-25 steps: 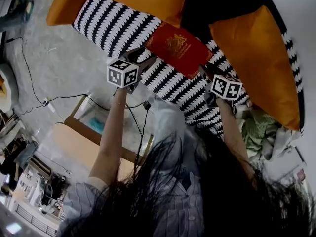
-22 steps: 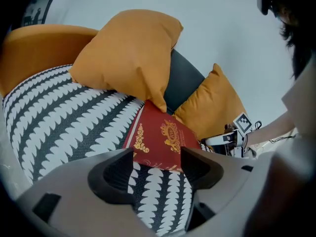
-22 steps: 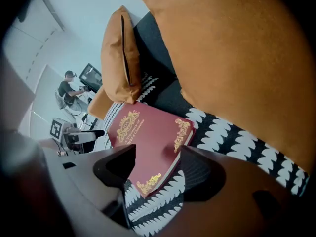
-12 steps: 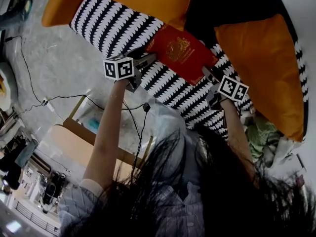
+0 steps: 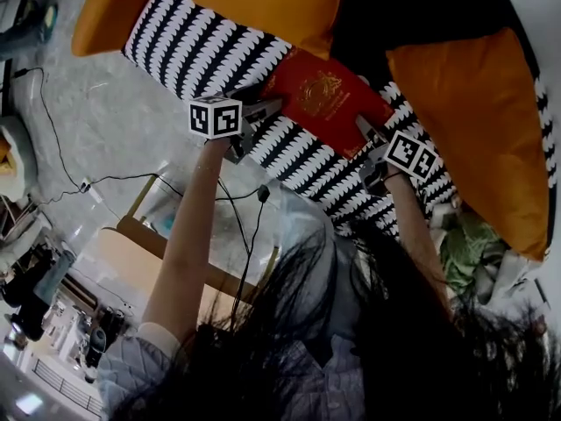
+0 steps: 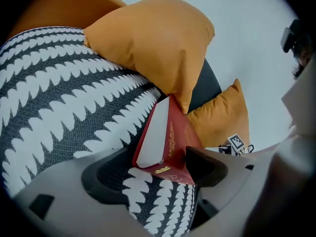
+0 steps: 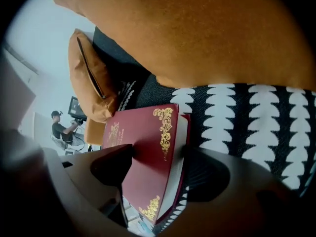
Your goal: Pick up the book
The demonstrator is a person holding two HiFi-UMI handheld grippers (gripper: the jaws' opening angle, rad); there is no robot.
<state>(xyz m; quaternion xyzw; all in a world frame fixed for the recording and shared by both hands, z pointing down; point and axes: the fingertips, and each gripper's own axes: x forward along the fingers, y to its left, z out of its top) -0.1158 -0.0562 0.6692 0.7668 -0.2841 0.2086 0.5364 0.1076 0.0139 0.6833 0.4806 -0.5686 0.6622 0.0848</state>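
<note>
Now one red book (image 5: 329, 103) sits between two released pairs of jaws that have just been opening: left hand-held gripper (image 5: 261, 108), right hand-held gripper (image 5: 368, 132).

The deep red hardcover book (image 5: 326, 99) bears gold scrollwork on its cover and spine, with white page edges. The woven sofa seat (image 5: 202, 46) shows black and white jagged stripes. The plump fabric cushions (image 5: 473, 121) are plain orange; the padded piece (image 5: 412, 7) between them is black
</note>
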